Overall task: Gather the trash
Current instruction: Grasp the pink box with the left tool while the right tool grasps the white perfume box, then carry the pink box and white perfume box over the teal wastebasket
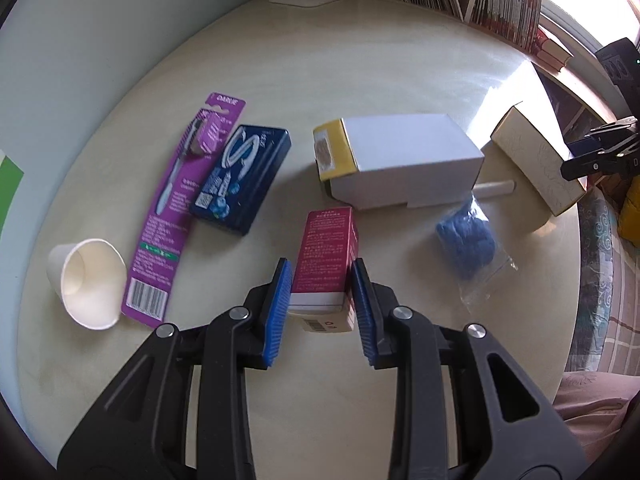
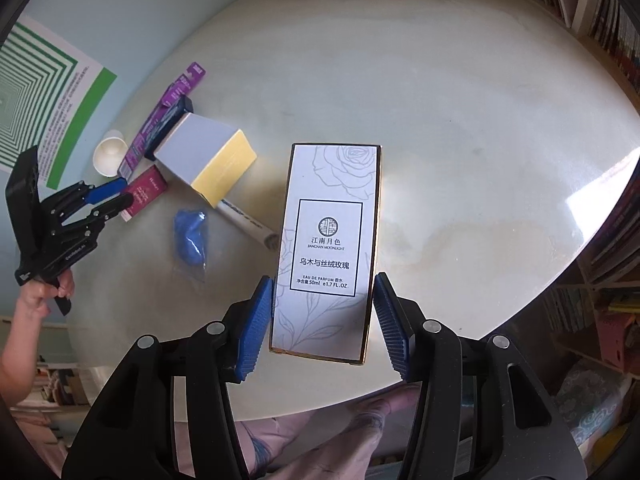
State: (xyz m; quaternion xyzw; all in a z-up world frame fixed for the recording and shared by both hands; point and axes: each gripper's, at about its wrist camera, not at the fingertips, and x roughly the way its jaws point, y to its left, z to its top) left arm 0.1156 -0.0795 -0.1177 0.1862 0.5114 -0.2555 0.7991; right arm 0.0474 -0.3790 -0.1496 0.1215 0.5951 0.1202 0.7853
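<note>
My left gripper point(image 1: 320, 280) has its blue pads around a small crimson box point(image 1: 326, 256) on the round table; the pads look pressed to its sides. It also shows in the right wrist view point(image 2: 144, 194). My right gripper point(image 2: 322, 300) holds a white perfume box point(image 2: 330, 248) with a rose drawing between its pads, lifted over the table. The same box shows at the right in the left wrist view point(image 1: 536, 156).
On the table point(image 1: 380, 64) lie a paper cup point(image 1: 86, 282), a purple toothbrush pack point(image 1: 180, 208), a dark blue box point(image 1: 244, 178), a white and yellow box point(image 1: 400, 160), a blue bundle in a clear bag point(image 1: 466, 240) and a white marker point(image 2: 248, 224). Bookshelves stand behind.
</note>
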